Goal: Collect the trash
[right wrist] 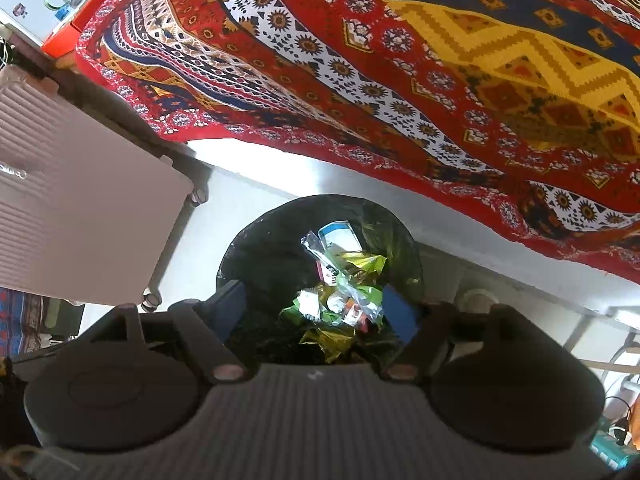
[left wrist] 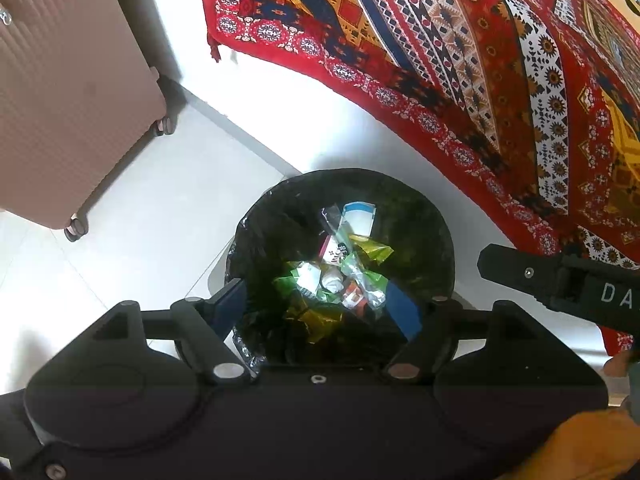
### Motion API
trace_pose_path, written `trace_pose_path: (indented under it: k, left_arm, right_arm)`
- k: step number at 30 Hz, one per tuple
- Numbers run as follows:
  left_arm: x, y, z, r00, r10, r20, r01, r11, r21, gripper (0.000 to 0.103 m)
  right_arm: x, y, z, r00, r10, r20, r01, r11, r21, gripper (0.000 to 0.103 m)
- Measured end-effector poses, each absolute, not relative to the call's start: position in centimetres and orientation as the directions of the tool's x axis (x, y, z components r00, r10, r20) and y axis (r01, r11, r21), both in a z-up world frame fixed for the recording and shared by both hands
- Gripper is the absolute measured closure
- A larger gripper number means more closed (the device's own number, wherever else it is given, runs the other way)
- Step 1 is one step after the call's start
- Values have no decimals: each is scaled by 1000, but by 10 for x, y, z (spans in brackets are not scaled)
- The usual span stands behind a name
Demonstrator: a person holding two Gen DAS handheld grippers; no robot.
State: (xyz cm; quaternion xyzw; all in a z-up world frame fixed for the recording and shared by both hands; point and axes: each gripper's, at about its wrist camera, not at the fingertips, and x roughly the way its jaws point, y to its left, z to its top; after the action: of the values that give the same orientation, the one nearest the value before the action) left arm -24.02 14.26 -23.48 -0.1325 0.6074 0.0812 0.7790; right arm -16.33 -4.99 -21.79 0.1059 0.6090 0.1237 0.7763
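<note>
1. Left gripper [left wrist: 322, 300] is hovering over the round bin lined with a black plastic bag [left wrist: 434, 240], fingers spread wide, nothing between the blue pads [left wrist: 404, 310]. The gripper body is cutting off the bin's near rim.
2. Right gripper [right wrist: 316, 306] is hanging over the same bin [right wrist: 260, 248], likewise spread and empty. In the left wrist view only its black side [left wrist: 560, 280] is showing at the right edge; fingertips out of frame there.
3. Trash is sitting inside the bin: crumpled green and gold foil wrappers [left wrist: 364, 250], clear plastic film, and a white-and-blue packet [left wrist: 358, 216]. Lower layers are lost in shadow; labels unreadable.
4. White tiled floor [left wrist: 160, 208] is giving open room left of the bin.
5. A ribbed pink hard-shell suitcase on wheels [left wrist: 60, 92] is standing well apart at far left, top cut off.
6. A red patterned woven cloth [left wrist: 460, 60] is draping over furniture, its hem hanging near the bin's far-right side. What's under it is hidden.
</note>
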Motion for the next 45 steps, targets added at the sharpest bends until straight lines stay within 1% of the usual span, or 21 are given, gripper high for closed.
trace_pose_path:
  k: [12, 18, 21, 45]
  left_arm:
    - [-240, 137, -234, 245, -50, -968, -286, 950, -121, 27]
    - [-242, 139, -233, 251, -56, -966, -299, 945, -132, 21]
    - [-244, 138, -232, 253, -51, -966, -303, 944, -129, 20]
    - [-252, 132, -235, 247, -34, -968, -310, 944, -112, 19]
  right_arm:
    - [-166, -59, -217, 233, 320, -918, -47, 947, 318, 18]
    - [-168, -61, -217, 234, 319, -918, -42, 947, 318, 18]
    - [-169, -62, -217, 234, 320, -918, -42, 947, 320, 18]
    - [-175, -63, -216, 232, 320, -919, -47, 947, 318, 17]
